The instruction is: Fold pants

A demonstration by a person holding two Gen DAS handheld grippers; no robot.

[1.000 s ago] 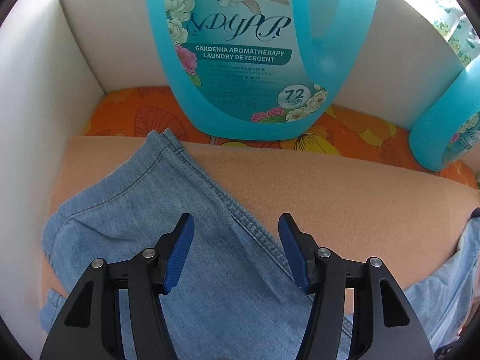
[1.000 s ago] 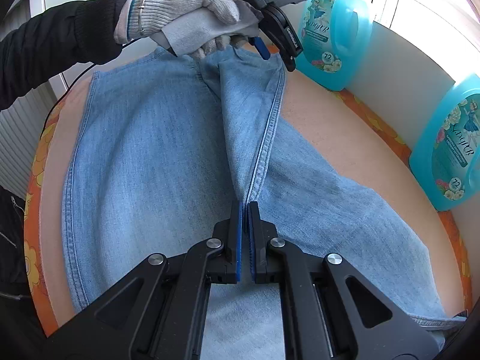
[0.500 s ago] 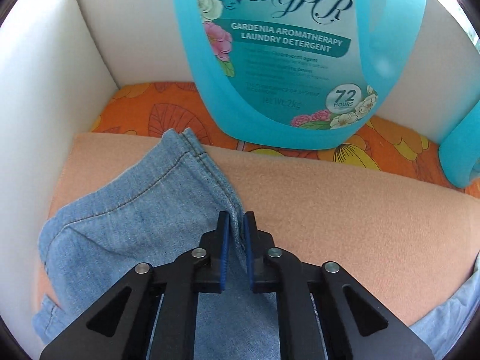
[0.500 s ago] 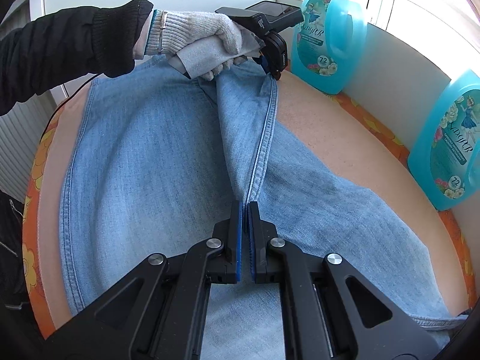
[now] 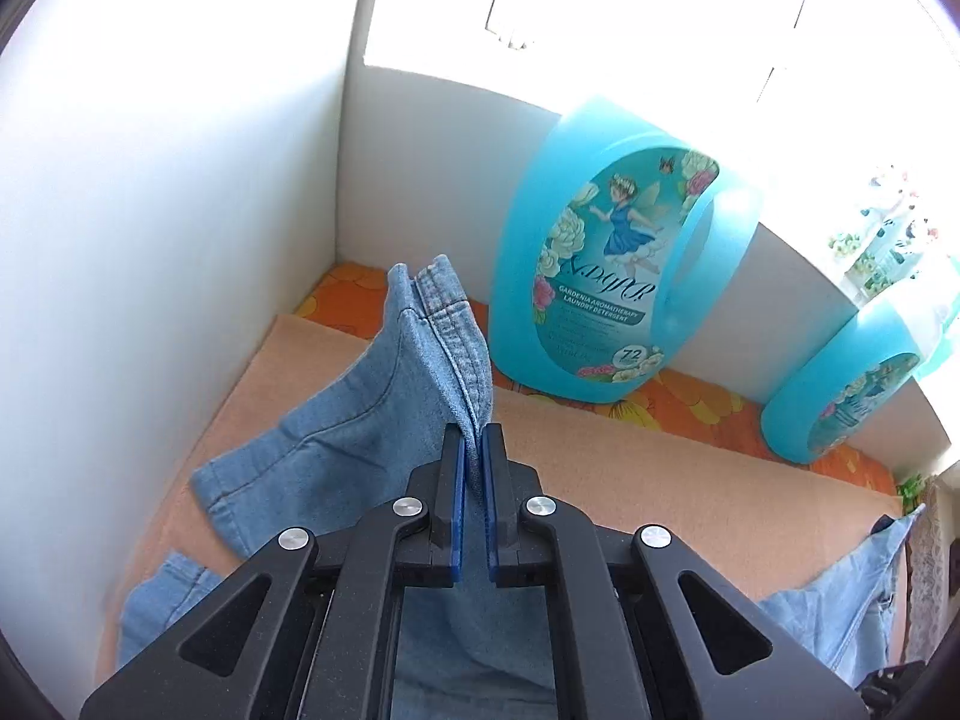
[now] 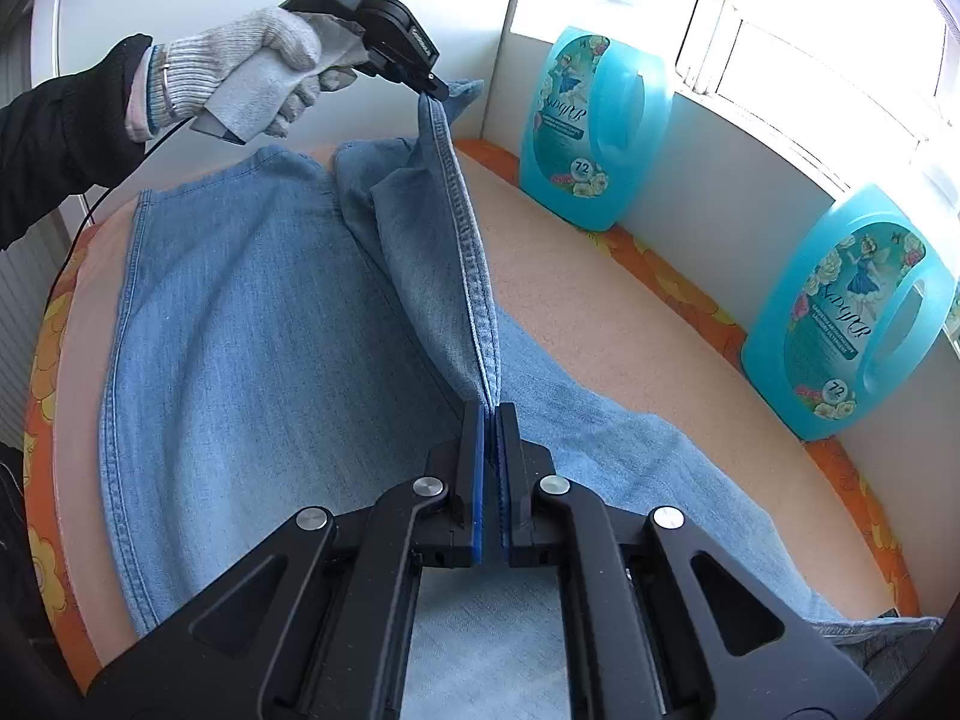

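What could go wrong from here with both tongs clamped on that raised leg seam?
1. The left tongs pinch only the hem corner of the jeans; a harder pull could slip it free.
2. The right tongs hold a thin edge of seam, so the taut leg may twist and fold crooked.
3. The detergent bottle stands close beside the lifted hem; a swing that way might knock it over.

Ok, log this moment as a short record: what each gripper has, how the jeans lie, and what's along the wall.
left gripper: shut on the hem end of the jeans seam
right gripper: shut on the same seam, nearer the middle
seam edge: raised, stretched between both grippers
other leg: flat on the pad
wall side: two detergent bottles, upright
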